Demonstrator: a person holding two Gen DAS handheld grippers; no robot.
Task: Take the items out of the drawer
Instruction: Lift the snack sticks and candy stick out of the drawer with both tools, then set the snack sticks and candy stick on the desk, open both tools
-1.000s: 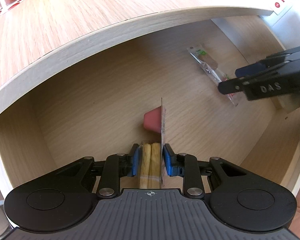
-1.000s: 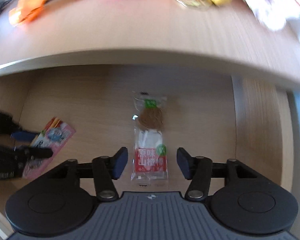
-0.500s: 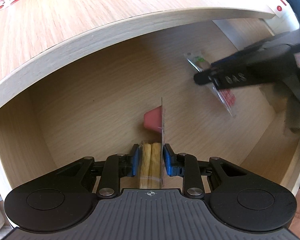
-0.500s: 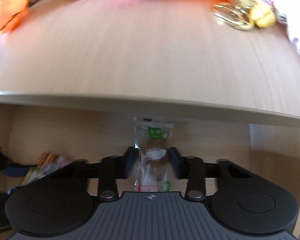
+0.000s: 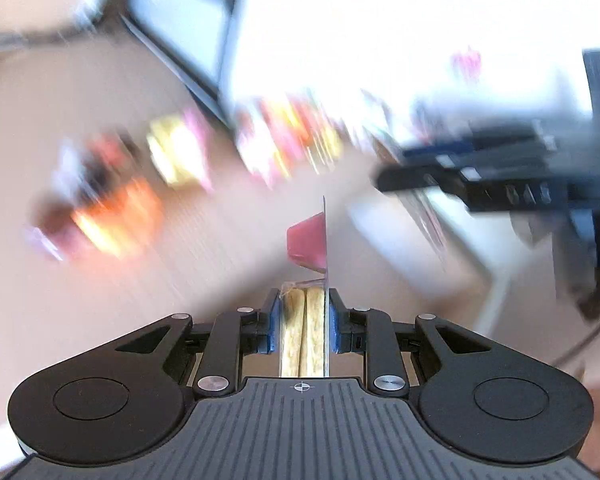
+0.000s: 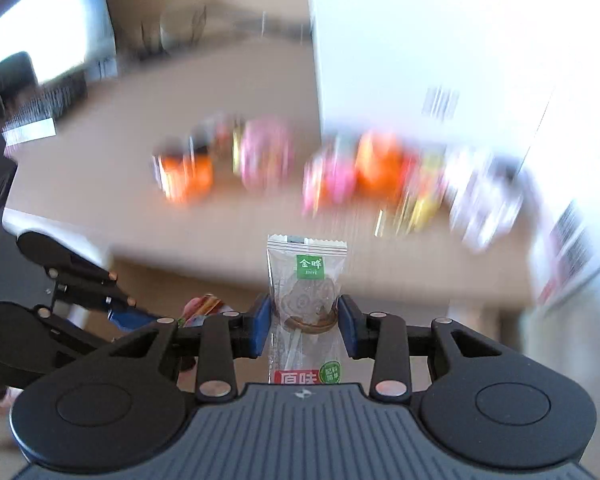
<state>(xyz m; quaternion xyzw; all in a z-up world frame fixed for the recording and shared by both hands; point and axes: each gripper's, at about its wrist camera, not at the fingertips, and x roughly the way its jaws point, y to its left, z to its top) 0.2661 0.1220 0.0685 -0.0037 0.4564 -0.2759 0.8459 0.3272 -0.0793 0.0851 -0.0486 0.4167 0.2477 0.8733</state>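
L gripper [image 5: 303,322] is clamping a clear snack pack [image 5: 305,332] w/ two pale biscuit sticks inside; the blue pads [image 5: 274,326] are pressing on both its sides. The pack is standing on edge between the jaws, w/ its pink end [image 5: 306,246] sticking out ahead of the fingertips. The gripper is pointing down at an angle over the wooden tabletop [image 5: 80,320]. Ahead of it, a blurred row of colourful packets [image 5: 172,156] is lying on the table, too smeared to tell apart.

R gripper [image 6: 304,322] is also gripping: its pads [image 6: 261,326] are squeezing a clear candy wrapper [image 6: 306,276] w/ a green label and a brown disc inside, prob. a lollipop. The wrapper is sticking up past the fingertips, w/ its red-labelled end lying back toward the camera.

The two are sitting side by side: R gripper [image 5: 480,176] is showing to the right of the L one in the L view, a wrapper hanging under it. L gripper [image 6: 112,312] is showing low to the left in the R view.
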